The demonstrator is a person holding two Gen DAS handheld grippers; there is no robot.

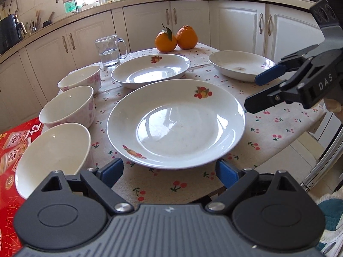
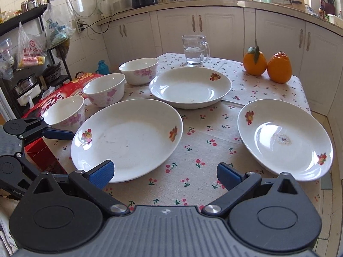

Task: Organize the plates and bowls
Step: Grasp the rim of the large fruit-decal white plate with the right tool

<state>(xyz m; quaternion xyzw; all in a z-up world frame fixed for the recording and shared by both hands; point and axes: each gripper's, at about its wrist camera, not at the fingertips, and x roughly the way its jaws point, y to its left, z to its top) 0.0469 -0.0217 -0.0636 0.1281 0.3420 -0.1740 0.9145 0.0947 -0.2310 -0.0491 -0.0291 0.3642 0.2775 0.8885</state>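
Note:
Three white fruit-print plates lie on the cherry-print tablecloth: a near one (image 1: 175, 124) (image 2: 128, 139), a far one (image 1: 150, 70) (image 2: 190, 87) and a right one (image 1: 240, 64) (image 2: 285, 139). Three pink-flowered bowls (image 1: 53, 154) (image 1: 68, 107) (image 1: 81, 79) stand in a row along the left side. My left gripper (image 1: 169, 172) is open, its tips at the near plate's front rim without pressing it. My right gripper (image 2: 165, 172) (image 1: 260, 92) is open over bare cloth between the near and right plates, holding nothing.
A glass mug of water (image 1: 109, 51) and two oranges (image 1: 175, 38) stand at the table's far end. A red printed box (image 1: 12, 145) lies beside the bowls at the left. The table edge (image 1: 289, 147) drops off on the right; white cabinets stand behind.

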